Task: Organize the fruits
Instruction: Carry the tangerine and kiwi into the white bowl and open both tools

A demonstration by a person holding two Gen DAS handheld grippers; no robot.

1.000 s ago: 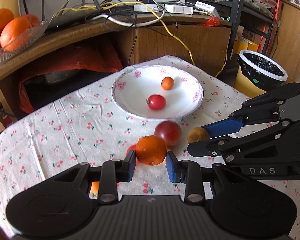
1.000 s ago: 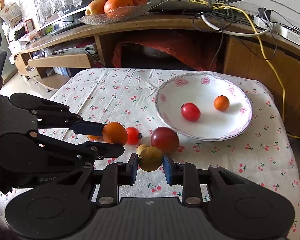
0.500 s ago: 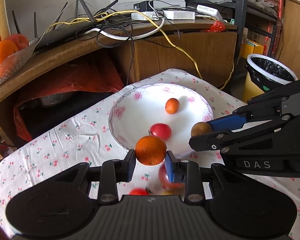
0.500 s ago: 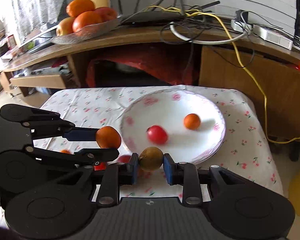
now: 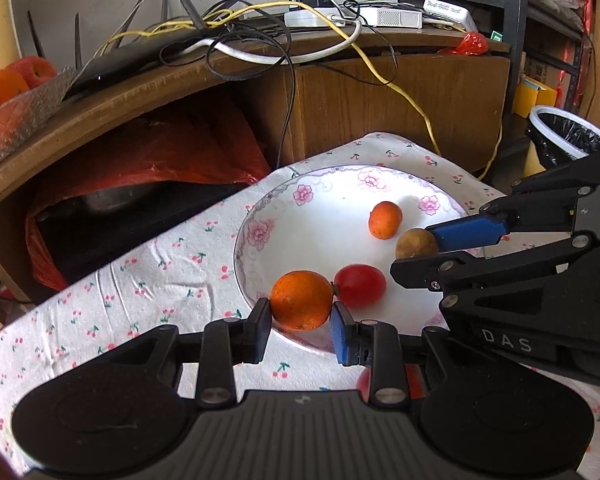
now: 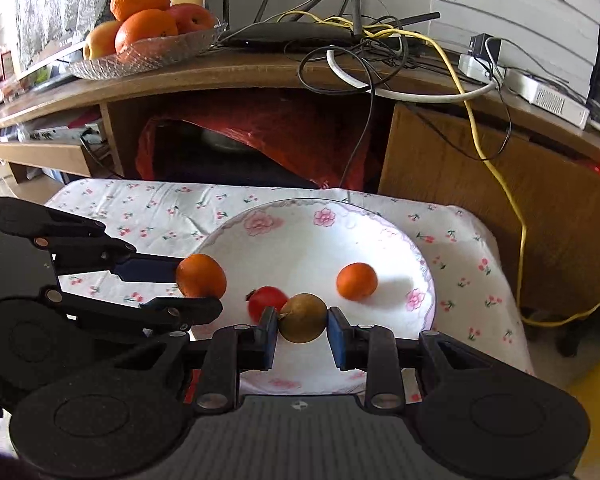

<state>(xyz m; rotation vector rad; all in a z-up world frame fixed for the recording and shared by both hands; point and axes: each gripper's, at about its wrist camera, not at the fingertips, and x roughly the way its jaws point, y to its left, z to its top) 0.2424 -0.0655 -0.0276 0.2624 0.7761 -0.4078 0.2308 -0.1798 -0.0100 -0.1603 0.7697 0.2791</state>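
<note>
Both grippers are loaded and hanging over the plate (image 5: 256, 216), which sits on the cherry-print cloth (image 5: 148, 264) and looks to be where all the loose fruit is being gathered. The left gripper (image 5: 300, 322) is clenched on an orange (image 5: 302, 300), pads pressed to its two sides, and holds it over the plate's near-left rim, beside the red fruit (image 5: 360, 285) lying inside. The right gripper (image 6: 302, 328) has a brown fruit (image 6: 303, 318) pinched the same way, over the near middle of the plate, between the red one and a small orange fruit (image 6: 357, 281) resting farther back. The two carried fruits are kept apart from each other, which I take as leaving each a bare patch of white to land on without knocking its neighbours. Neither seems to touch the plate yet, though how high they hang is hard to judge. Low, gentle releases would stop them rolling off.
</note>
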